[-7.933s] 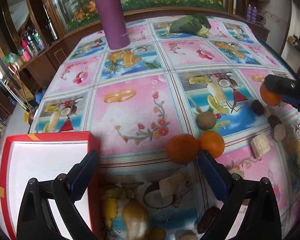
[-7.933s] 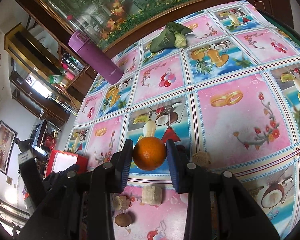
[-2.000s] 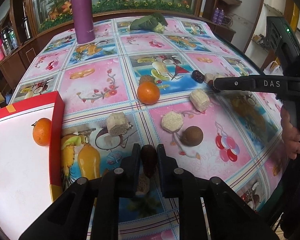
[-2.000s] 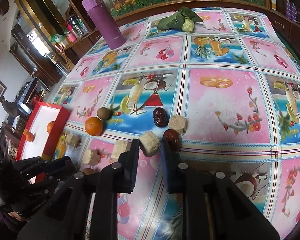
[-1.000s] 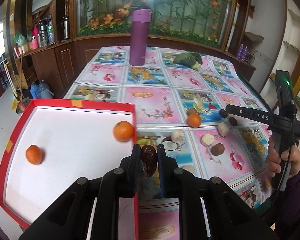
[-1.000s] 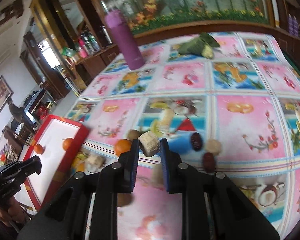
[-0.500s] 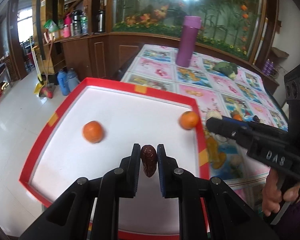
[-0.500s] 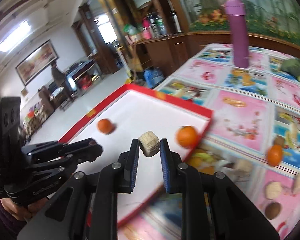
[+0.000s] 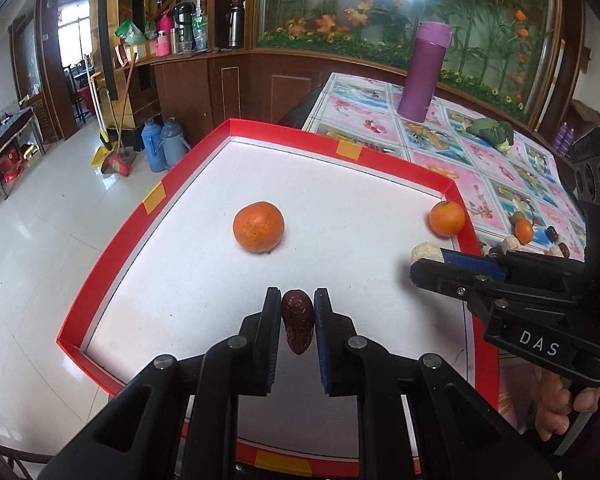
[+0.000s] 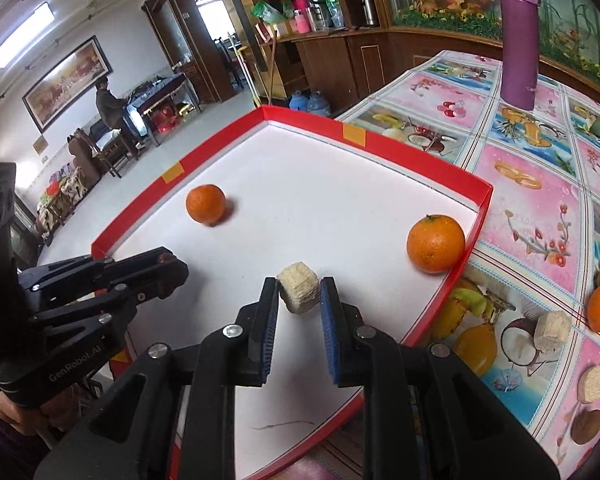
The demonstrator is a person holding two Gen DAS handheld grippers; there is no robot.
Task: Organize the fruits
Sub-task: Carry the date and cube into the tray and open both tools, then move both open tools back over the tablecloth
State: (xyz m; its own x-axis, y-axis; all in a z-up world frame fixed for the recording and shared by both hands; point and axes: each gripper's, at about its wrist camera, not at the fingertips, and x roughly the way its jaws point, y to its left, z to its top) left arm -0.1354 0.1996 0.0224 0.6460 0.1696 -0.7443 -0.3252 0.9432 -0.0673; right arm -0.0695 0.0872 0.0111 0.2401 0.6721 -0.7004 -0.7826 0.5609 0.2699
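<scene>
Left wrist view: the left gripper (image 9: 297,322) clenches a wrinkled dark-red date (image 9: 297,326) over the near part of the red-rimmed white tray (image 9: 180,184); releasing it there seems next. "DAS" marks the other tool.

Right wrist view: the right gripper (image 10: 299,298) grasps a pale fibrous cube (image 10: 299,293) above the tray, near a round orange tangerine (image 10: 435,243); "GenRobot.AI" reads at left.

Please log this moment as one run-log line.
left claw: shut on date | right claw: shut on pale chunk | both above red tray
</scene>
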